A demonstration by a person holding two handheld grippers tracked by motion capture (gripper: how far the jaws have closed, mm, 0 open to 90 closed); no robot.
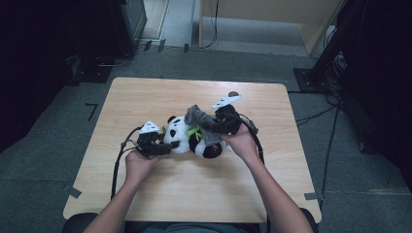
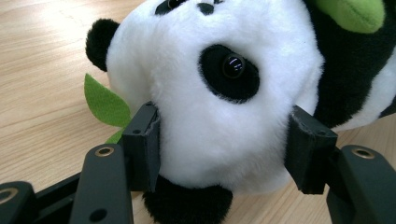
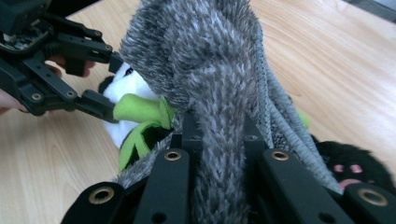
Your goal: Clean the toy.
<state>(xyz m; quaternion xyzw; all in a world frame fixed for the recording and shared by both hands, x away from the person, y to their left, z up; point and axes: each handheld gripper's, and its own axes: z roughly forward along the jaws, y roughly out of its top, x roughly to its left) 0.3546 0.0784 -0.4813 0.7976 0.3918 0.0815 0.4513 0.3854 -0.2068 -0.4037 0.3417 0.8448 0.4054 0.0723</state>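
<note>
- A black-and-white plush panda toy [image 1: 190, 138] lay on its side near the middle of the light wooden table [image 1: 194, 194], its head toward the person's left.
- The left gripper [image 1: 163, 144] was held low at the panda's head. In the left gripper view its two black jaws stood on either side of the white head [image 2: 219, 116], one pad at each cheek and pressing into the fur, so the head was clamped between them.
- A green felt leaf [image 2: 105, 103] stuck out from behind the head, just beside one jaw of that gripper, and lay on the table.
- A grey fuzzy knitted cloth [image 1: 200, 120], perhaps a scarf or small garment though the weave was too blurred to settle which, lay over the panda's body and rose from it.
- The right gripper [image 1: 224, 124] was held over the panda's body. In the right gripper view its jaws were closed tight on a bunched strip of the grey cloth [image 3: 219, 107], which ran up from between them.
- In that same view the left gripper [image 3: 100, 84] appeared farther off at the panda's head, with a green plush collar piece [image 3: 140, 112] just beside the cloth.
- A black foot with pink pads [image 3: 355, 170] lay on the table close to the right gripper's jaws.
- Both of the person's forearms came in from the near edge of the table.
</note>
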